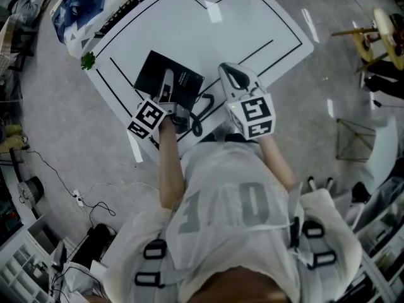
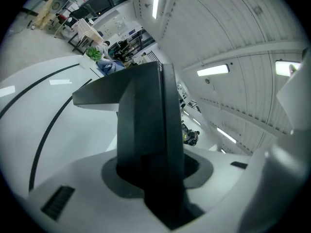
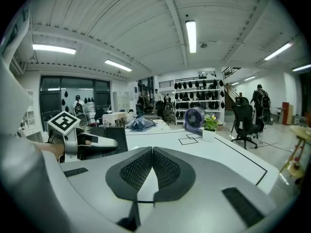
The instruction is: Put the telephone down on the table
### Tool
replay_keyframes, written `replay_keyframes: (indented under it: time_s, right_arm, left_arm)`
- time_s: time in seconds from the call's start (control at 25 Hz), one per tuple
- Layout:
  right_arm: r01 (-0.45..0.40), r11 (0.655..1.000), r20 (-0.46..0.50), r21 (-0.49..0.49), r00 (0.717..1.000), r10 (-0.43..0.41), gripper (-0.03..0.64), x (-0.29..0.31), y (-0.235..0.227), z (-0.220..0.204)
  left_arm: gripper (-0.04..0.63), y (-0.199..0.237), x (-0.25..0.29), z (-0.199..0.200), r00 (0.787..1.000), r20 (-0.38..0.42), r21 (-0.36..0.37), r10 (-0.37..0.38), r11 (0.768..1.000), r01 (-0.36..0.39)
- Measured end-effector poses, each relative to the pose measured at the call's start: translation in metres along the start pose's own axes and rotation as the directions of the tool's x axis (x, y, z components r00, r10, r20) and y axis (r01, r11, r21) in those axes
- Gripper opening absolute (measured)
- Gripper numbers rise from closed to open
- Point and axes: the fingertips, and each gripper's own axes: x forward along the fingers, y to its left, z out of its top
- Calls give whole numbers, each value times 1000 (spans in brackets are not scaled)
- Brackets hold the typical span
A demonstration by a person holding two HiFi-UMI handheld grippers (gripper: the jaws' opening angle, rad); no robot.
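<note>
The black telephone (image 1: 183, 79) lies at the near corner of the white table (image 1: 252, 17), with its black cord (image 1: 201, 111) curling toward the table's edge. My left gripper (image 1: 167, 84) reaches over it. In the left gripper view, a dark part of the telephone (image 2: 148, 125) stands clamped between the jaws of the left gripper (image 2: 150, 176), and the table is close below. Just to the right, my right gripper (image 1: 233, 73) hovers over the table. Its ribbed pads (image 3: 138, 166) meet at the tips of the right gripper (image 3: 151, 152) with nothing between them.
Black lines mark the table. A small green plant (image 1: 87, 60) and a blue cloth (image 1: 82, 5) are at its left side, a fan (image 3: 194, 119) and potted plant (image 3: 210, 125) at the far end. Cables (image 1: 76, 197) trail on the floor; office chairs (image 3: 245, 120) stand at the right.
</note>
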Motion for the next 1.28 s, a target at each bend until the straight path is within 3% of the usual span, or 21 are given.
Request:
replay_keyframes:
  time_s: [0.48,0.96,1.28]
  right_arm:
    - [-11,1000,-6,18,1000,11,8,-1,0,-6]
    - [-22,999,-16,28,1000,23,8,2,3,-8]
    - [-37,999,-24,27,999,37,8,2,6,-9]
  left_arm:
    - [163,19,3,-20,995,-66,-13,77,997,-78]
    - [163,28,6,-25,994,-73,-110,77,990,-84]
    - [163,26,3,-28,996,-66,-121,51,991,-59]
